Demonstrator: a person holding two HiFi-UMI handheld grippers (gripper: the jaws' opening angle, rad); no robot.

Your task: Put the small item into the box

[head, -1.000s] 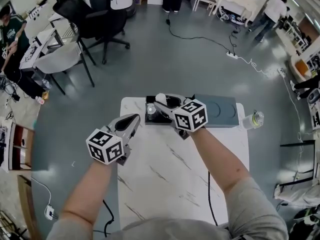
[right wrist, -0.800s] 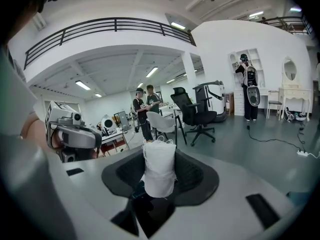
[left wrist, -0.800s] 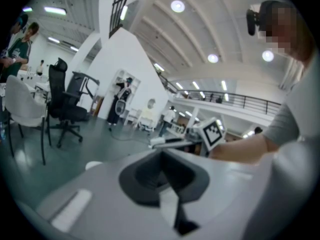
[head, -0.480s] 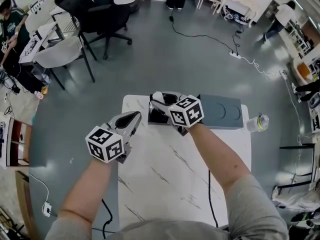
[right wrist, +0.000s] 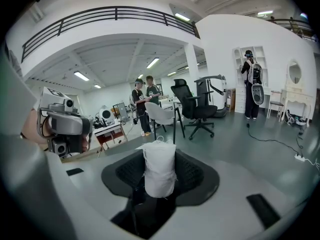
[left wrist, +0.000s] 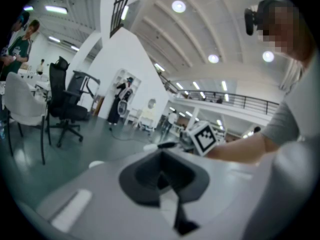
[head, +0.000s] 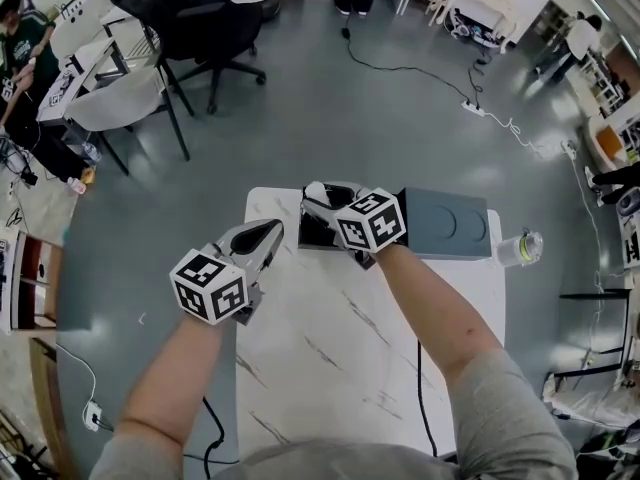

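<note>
A white, marble-veined counter (head: 340,368) is seen in the middle of a large hall with a glossy grey-green floor (head: 330,108). A black office chair (head: 190,28) and a white chair (head: 115,108) are placed at 10 to 11 o'clock from the counter. A white power strip (head: 473,109) with a black cable is laid on the floor at 1 o'clock. People are seen at the far left and at 2 o'clock.

A grey rectangular box (head: 445,224) is set at the counter's 12 o'clock edge, with its dark open compartment at the left end. A small pale cylindrical can (head: 520,247) is found by the far right corner.

The small white cloth bundle (right wrist: 160,169) is clamped upright between the jaws of the right hand-held gripper (head: 320,202) and is held over the open left end of the box. The left hand-held gripper (head: 270,232) is held near the counter's left edge, at 8 o'clock from the box and apart from it. Its jaws are brought together and nothing is held between them.

Against the frame from a second ago, the right hand-held gripper and its bundle have been shifted a little toward the box's left end. A round shape then visible inside the compartment is now covered. The left hand-held gripper is found almost where it was.
</note>
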